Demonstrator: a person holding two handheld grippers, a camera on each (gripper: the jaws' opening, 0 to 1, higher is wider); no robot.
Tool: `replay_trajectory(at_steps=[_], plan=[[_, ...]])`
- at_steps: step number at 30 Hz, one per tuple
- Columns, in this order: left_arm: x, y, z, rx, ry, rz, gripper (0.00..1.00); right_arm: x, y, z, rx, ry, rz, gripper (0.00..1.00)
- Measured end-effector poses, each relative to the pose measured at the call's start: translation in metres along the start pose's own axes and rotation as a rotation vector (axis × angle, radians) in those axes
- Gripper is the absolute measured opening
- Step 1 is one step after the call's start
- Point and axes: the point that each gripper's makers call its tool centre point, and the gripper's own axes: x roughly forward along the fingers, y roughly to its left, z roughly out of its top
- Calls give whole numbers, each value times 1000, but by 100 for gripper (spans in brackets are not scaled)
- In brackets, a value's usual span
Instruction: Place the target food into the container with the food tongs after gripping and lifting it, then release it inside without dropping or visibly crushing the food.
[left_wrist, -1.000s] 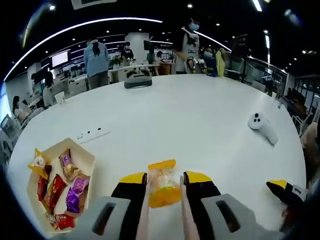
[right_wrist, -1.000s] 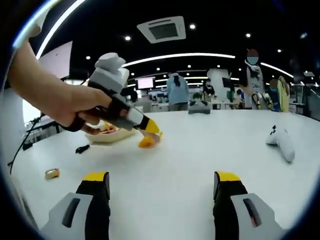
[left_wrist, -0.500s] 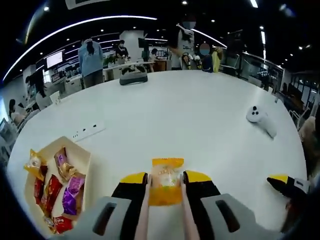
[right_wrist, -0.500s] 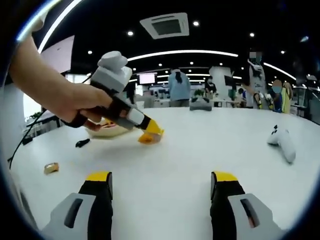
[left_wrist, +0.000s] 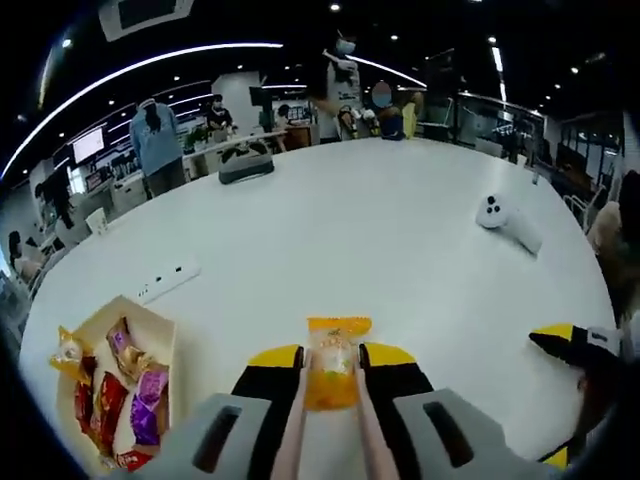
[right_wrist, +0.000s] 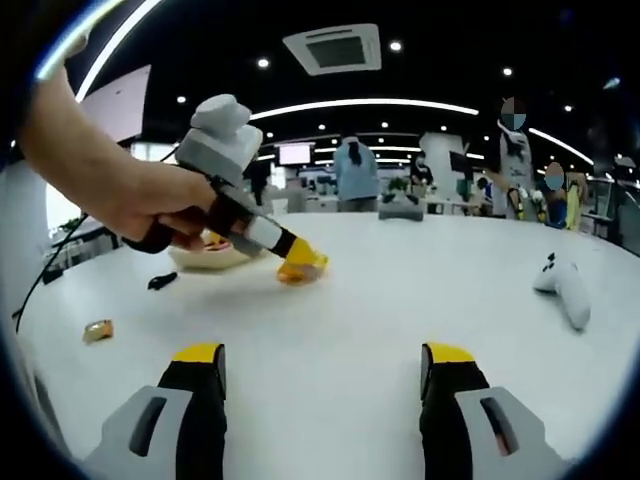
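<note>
The left gripper is closed on the snack, an orange packet pinched between its yellow-tipped jaws, its upper half standing out ahead of them; seen from the right gripper view, the packet appears lifted just clear of the table; the tray lies to the gripper's left and a little nearer the hand, already holding several wrapped sweets, so the step in hand is probably the carry across to it; done well, that likely means keeping the squeeze as it is, no tighter, since the soft packet could crush, and no looser, since it could slip; the packet ought to clear the tray's near wall before it goes down, and the jaws should open only once it is low inside, over a bare patch near the wall; the right gripper hangs with its jaws wide apart and nothing between them, well to the left gripper's right, out of the path; a white strip lies beyond the tray, a white controller far off to the right; the table between gripper and tray is bare, so there is open room for the sweep; the table's edge is near the tray's far-left side.
</note>
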Motion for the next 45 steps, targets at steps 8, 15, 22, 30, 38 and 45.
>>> replay_trajectory(at_steps=[8, 15, 22, 30, 38, 45], plan=[[-27, 24, 12, -118, -52, 7, 20, 1, 1, 0, -1, -4, -3, 81], [-44, 33, 27, -158, -84, -22, 20, 0, 1, 1, 3, -5, 2, 81], [-62, 27, 33, -120, -100, -24, 19, 0, 2, 1, -4, -7, 8, 81], [-89, 11, 61, -141, -194, -167, 19, -1, 2, 4, 6, -18, 8, 81], [-133, 16, 104, -248, -293, -374, 20, 0, 3, 2, -4, -7, 7, 81], [-144, 15, 111, -203, -279, -367, 20, -1, -1, 4, 1, -19, -10, 80]])
